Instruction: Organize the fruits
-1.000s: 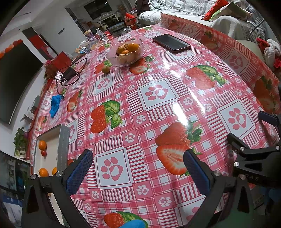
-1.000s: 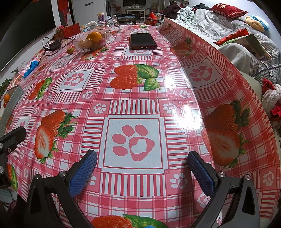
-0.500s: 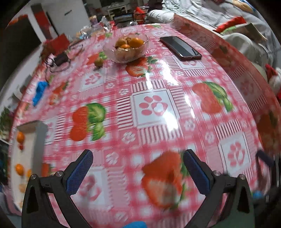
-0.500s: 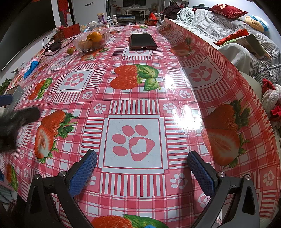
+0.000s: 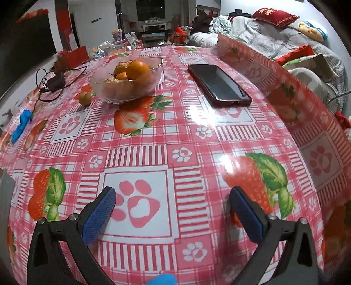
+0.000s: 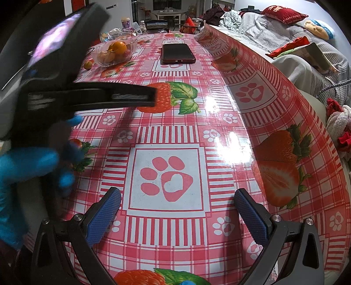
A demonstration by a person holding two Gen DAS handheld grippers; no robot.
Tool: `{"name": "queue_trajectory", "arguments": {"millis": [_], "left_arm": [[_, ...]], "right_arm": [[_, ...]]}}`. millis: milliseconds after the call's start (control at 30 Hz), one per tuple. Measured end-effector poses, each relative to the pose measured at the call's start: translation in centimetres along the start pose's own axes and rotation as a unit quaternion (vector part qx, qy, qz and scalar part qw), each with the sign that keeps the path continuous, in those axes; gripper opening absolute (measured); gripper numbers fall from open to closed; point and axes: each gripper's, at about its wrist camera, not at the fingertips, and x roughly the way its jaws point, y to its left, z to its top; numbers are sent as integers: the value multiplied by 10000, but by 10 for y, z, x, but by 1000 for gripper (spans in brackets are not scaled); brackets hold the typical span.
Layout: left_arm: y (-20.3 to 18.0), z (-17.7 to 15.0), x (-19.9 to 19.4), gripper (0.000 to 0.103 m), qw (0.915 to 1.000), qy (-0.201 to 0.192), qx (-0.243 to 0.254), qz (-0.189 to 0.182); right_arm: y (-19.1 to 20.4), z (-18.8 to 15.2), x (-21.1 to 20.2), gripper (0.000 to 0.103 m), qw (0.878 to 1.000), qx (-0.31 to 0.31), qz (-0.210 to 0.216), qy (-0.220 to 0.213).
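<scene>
this is a lived-in home, a combined living and dining room. the table (image 5: 175, 136) wears a glossy red-checked oilcloth printed with strawberries and paw marks, the sort used on a family dining table. on it stand a glass bowl (image 5: 126, 82) of oranges, a phone (image 5: 219, 84) lying flat, and a charger with tangled cable (image 5: 56, 82). just beside the table is a sofa (image 5: 274, 41) heaped with grey blankets, crumpled clothes and a red embroidered cushion (image 5: 275, 16). at the table's far end sit a cup (image 5: 117, 35) and snack packets; beyond them a pale side table (image 6: 169, 14) stands by a dark window.
</scene>
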Motion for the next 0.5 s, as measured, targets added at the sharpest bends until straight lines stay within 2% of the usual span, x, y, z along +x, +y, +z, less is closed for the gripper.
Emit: {"name": "queue_trajectory", "arguments": {"millis": [500], "left_arm": [[2, 0, 1, 103, 10000, 4, -29, -43]], "right_arm": [[0, -1, -1, 103, 9999, 24, -17, -112]]}}
